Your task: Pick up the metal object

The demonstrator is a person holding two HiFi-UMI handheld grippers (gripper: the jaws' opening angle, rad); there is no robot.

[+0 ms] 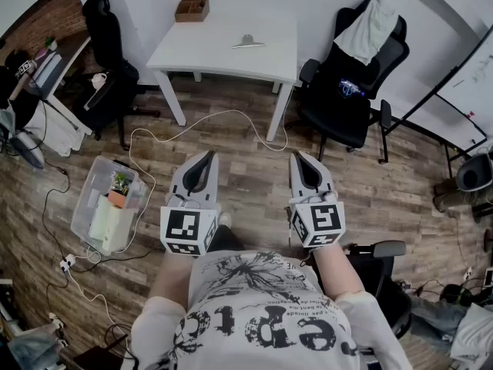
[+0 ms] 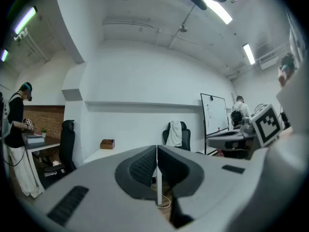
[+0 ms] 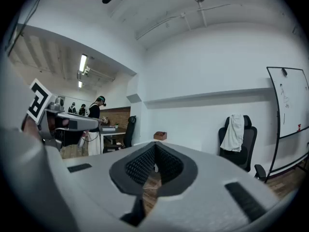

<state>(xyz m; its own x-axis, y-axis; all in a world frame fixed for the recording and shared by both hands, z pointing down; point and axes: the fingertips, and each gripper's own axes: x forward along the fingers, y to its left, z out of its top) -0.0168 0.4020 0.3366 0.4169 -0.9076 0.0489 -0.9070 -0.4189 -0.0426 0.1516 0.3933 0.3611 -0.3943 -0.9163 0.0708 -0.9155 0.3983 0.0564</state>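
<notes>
**Both grippers clenched and empty, metal object out of reach on the worktop**

The person stands on the wooden floor, well back from the white worktop [image 1: 223, 52]. The metal object [image 1: 248, 42] lies on it at about mid-depth, a little toward the right edge, with bare surface all round. A wooden box [image 1: 192, 10] sits at the far left corner, well apart from it.

Left gripper [image 1: 205, 159]: jaws pressed together, nothing between them; its own view shows the ribbed pads meeting in a thin seam. Right gripper [image 1: 302, 158]: jaws likewise clenched on nothing. Both are held side by side in front of the body and point toward the worktop, well short of its near edge.

Handling, as a judgement: the object is small, grey and low, with a broad flat base and a slight rise at its middle. Its exact make cannot be told at this range. It is likely stiff and fairly light, with a smooth and probably slippery skin. Lying so flat, it leaves little for the jaws to close on. The raised middle looks the best hold, pinched across its narrow width from above. Failing that, an edge could be taken with the jaws low to the worktop. Either gripper must first open and be brought over the object.

Writing: the cubes on both grippers carry black-and-white square markers, not text. The print on the person's shirt appears upside down and does not read clearly. Marks on the whiteboard [image 1: 462, 91] at right are too small to read. No label can be made out on the object or the box.
</notes>
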